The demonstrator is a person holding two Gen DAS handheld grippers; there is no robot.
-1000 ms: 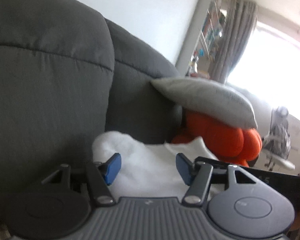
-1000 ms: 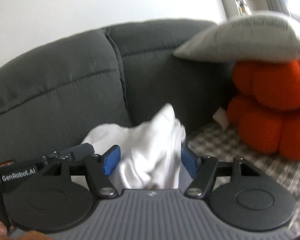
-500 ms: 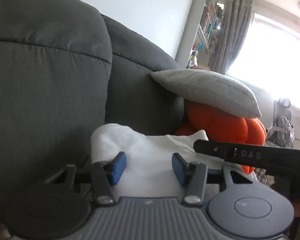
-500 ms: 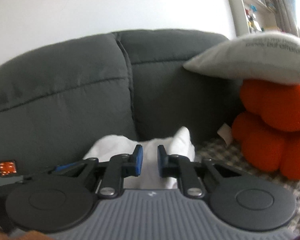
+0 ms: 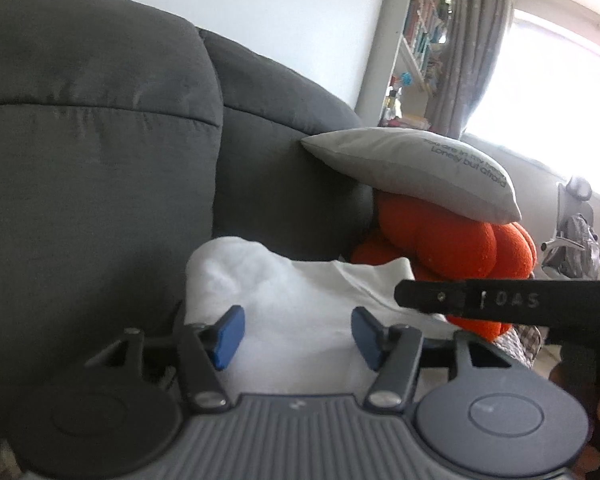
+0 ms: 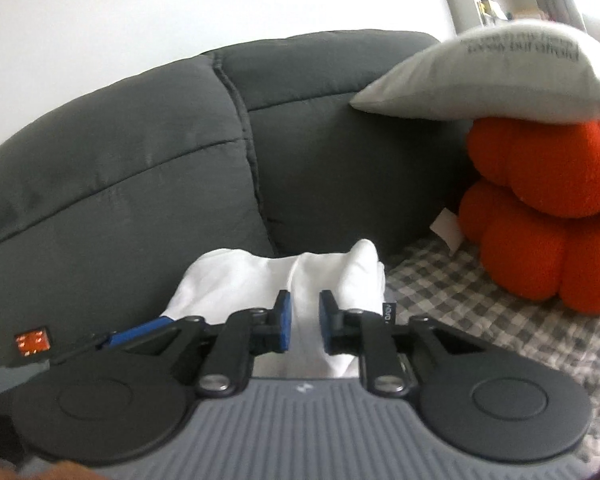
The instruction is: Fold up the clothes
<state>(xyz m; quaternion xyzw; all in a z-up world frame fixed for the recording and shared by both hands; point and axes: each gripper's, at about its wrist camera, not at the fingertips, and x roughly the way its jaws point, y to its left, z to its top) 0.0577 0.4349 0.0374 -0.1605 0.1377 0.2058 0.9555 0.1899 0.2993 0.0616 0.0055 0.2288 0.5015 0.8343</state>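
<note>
Left wrist view: the soft white cloth garment (image 5: 296, 300) is seen low in the middle of the frame, bunched against the dark grey sofa back (image 5: 100, 160). The left gripper (image 5: 296, 334) is held with jaws spread wide around the cloth, nothing pinched. In the right wrist view, a fold of cloth is pinched by the right gripper (image 6: 303, 322), jaws nearly together. Only a thin bit looks held, so it could slip out. The crumpled cloth could be folded crooked.

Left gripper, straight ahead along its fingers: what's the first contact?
Likely the white garment directly before the open left gripper; behind it is the grey sofa backrest. Depth is unclear.
</note>
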